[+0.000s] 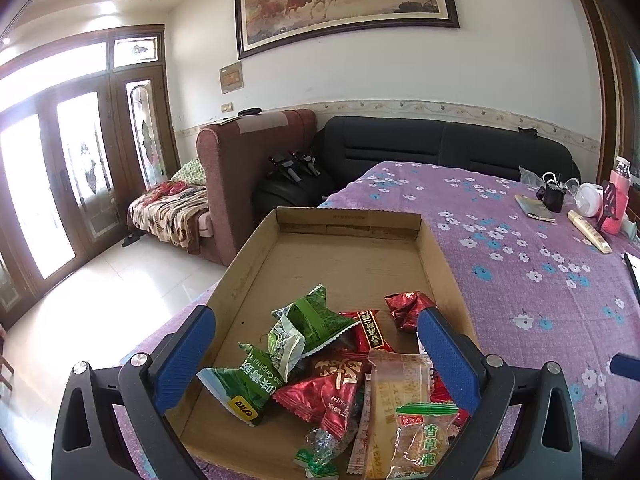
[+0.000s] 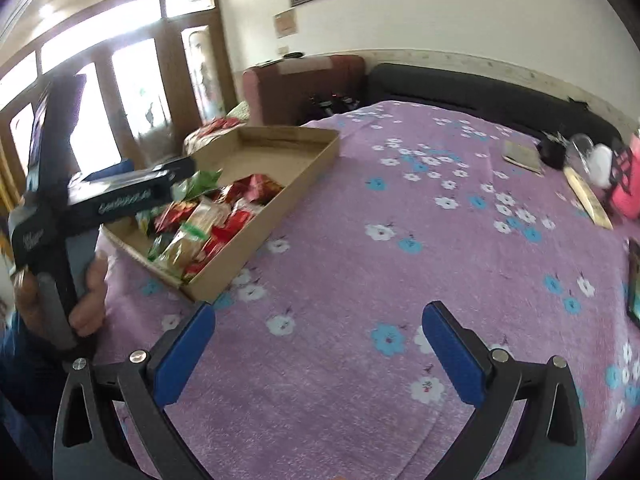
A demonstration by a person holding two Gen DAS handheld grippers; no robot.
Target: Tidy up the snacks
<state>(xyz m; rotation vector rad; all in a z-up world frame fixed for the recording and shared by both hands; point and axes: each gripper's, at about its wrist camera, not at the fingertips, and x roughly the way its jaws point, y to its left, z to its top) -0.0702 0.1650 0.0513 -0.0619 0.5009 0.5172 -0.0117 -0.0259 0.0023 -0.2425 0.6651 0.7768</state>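
The left gripper hangs with its blue fingers spread wide, straddling a heap of wrapped snacks that lies directly below and between them, in the near end of a shallow cardboard box whose far half is bare. The right gripper is likewise spread and holds nothing, over bare flowered cloth, with the box ahead and to its left. These packets look light, crinkly and slippery, with soft contents, so pinching a sealed end seam seems safest. Countable here are roughly three green packets, about four red ones, and two clear-wrapped cakes; overlaps hide the rest.
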